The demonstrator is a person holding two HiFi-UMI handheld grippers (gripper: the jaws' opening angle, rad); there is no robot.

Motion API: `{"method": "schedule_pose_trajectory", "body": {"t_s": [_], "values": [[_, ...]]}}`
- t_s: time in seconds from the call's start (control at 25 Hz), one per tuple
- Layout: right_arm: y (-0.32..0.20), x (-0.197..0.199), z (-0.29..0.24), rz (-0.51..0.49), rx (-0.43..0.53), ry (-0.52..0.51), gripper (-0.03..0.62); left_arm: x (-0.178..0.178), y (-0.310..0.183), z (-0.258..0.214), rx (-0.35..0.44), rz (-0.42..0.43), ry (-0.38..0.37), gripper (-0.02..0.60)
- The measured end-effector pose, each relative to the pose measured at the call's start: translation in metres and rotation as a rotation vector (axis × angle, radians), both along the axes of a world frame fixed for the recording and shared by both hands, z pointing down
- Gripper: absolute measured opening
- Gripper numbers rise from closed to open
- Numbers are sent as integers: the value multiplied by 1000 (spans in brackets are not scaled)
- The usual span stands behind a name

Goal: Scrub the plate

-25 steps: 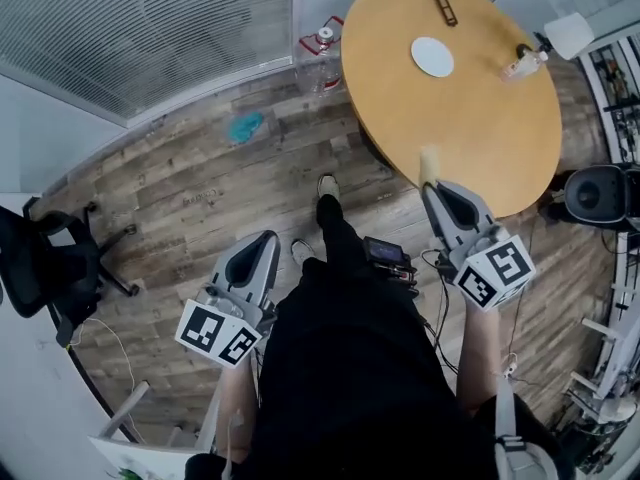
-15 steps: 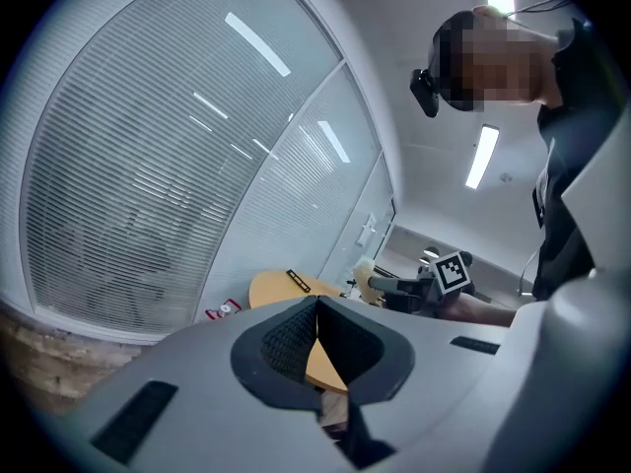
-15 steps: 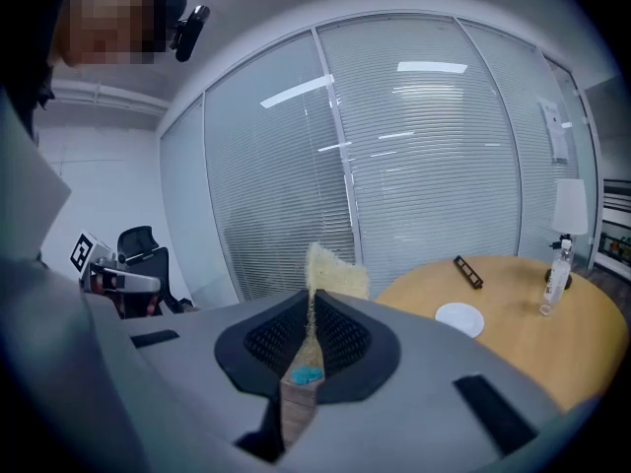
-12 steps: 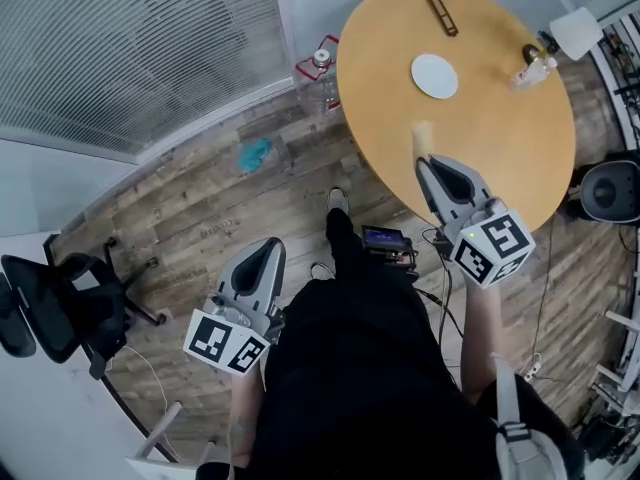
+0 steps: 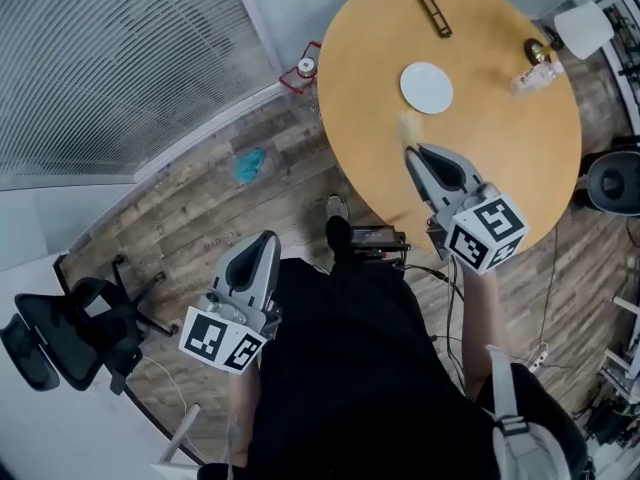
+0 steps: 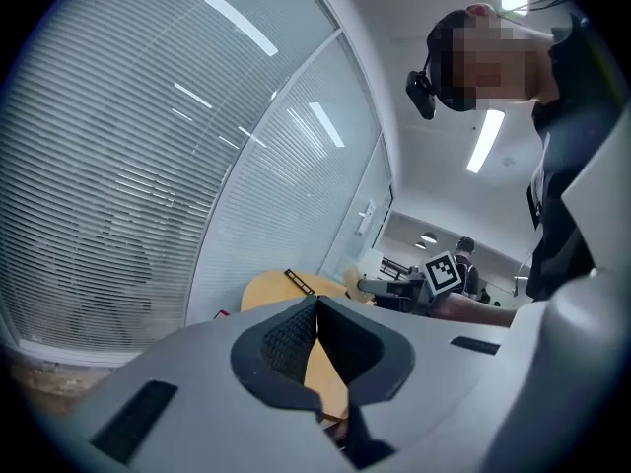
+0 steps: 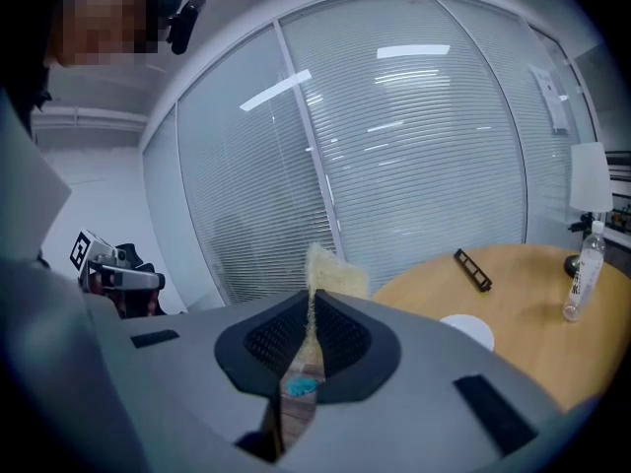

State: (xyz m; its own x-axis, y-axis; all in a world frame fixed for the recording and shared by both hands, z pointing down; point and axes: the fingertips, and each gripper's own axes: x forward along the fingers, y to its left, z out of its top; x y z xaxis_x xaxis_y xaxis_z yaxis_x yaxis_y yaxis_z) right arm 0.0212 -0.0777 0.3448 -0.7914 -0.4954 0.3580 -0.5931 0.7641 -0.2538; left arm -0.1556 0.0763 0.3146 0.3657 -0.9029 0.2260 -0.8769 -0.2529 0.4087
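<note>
Lying flat and untouched on the round table [image 5: 500, 168], in the upper right of the head view: the white plate [image 5: 427, 87], with no scrubbing under way yet. Closing in from below it over the last second: the right gripper [image 5: 409, 140], now reaching past the table's near edge, much nearer the plate than before but still apart from it. Pinching a pale yellow sponge [image 7: 330, 269] firmly between closed jaws, most of it sticking out beyond the tips. Judging from this, still approaching, with lowering the sponge onto the plate remaining.

Hanging low at the lower left, over the wooden floor beside the dark trouser leg, hardly shifting: the left gripper [image 5: 265, 240], jaws pressed together on nothing.

Standing to the right of the plate: a clear bottle [image 5: 535, 76]; lying above it near the far edge: a black strip [image 5: 428, 6]. Neither is blocking the straight path from sponge to plate. Lying on the floor left of the table: a blue scrap [image 5: 248, 164].
</note>
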Motion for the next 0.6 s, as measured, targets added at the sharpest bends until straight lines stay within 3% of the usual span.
{"method": "schedule_pose_trajectory", "body": {"t_s": [0.6], "values": [[-24,-6,28,98,-73,9,26,-10,-35,11,-72,125,9,11]]}}
